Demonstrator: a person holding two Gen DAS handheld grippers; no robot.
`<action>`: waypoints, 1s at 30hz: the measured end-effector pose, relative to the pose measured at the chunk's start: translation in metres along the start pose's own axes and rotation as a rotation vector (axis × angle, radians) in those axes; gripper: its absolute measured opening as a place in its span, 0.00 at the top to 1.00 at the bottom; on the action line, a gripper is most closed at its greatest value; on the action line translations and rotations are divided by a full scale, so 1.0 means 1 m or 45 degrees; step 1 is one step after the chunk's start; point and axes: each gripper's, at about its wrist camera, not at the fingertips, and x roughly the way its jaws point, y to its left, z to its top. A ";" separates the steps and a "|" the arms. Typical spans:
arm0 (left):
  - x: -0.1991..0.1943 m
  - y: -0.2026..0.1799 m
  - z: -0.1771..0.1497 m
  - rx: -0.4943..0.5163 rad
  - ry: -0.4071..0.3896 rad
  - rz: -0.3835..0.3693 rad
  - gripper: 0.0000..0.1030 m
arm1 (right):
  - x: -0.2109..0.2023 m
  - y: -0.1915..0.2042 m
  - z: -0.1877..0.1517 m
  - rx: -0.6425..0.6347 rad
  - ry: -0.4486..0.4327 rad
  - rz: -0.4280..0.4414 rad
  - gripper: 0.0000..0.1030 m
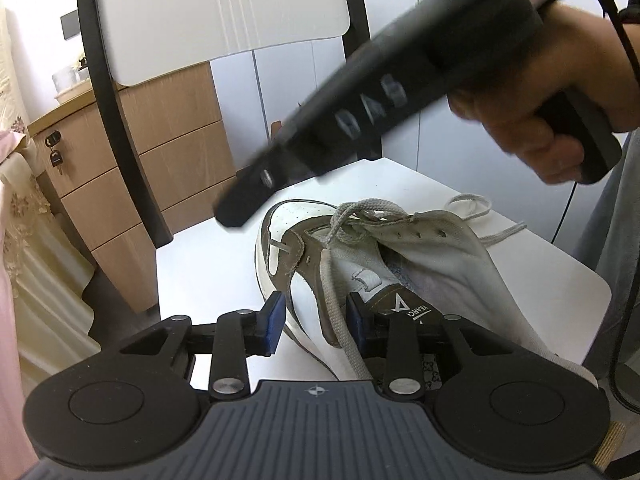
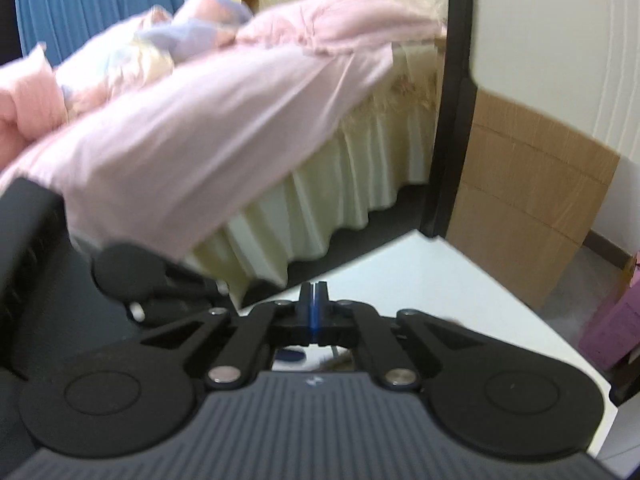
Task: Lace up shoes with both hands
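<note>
1. We see the shoe (image 1: 360,280) lying on the white seat of a chair (image 1: 208,264), its toe pointing far and its opening toward the near edge, tilted onto its side.
2. Our left gripper (image 1: 316,322) sits low at the near end of the shoe and points downward. Its 2 blue pads stand apart, 1 on each side of the shoe's brown eyelet flap and a grey lace (image 1: 340,312) that runs down between them. We cannot tell whether the pads press on either.
3. The lace is threaded loosely through the far eyelets, bunched in a loop near the toe, with loose ends trailing off to the right across the seat.
4. Our right gripper (image 2: 315,312) has its jaws clenched tight, the pads meeting with nothing visible between them.
5. From the left view, that right gripper slants down from the upper right, its tip hovering just beyond the toe of the shoe. A hand (image 1: 532,136) wraps around its handle, fingers curled on the grip.
6. Beyond the chair stand a wooden drawer unit (image 1: 160,152) on the left and a bed with a pink cover (image 2: 200,120).
</note>
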 end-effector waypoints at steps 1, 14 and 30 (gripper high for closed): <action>-0.001 0.000 0.000 -0.004 0.001 0.000 0.65 | 0.000 -0.003 0.001 0.011 0.002 -0.008 1.00; 0.005 0.016 0.002 -0.076 0.019 0.027 0.63 | 0.024 -0.007 -0.012 -0.023 0.183 -0.016 0.96; 0.016 -0.003 0.003 0.098 -0.016 0.020 0.76 | -0.006 -0.009 0.008 0.158 -0.048 0.123 0.97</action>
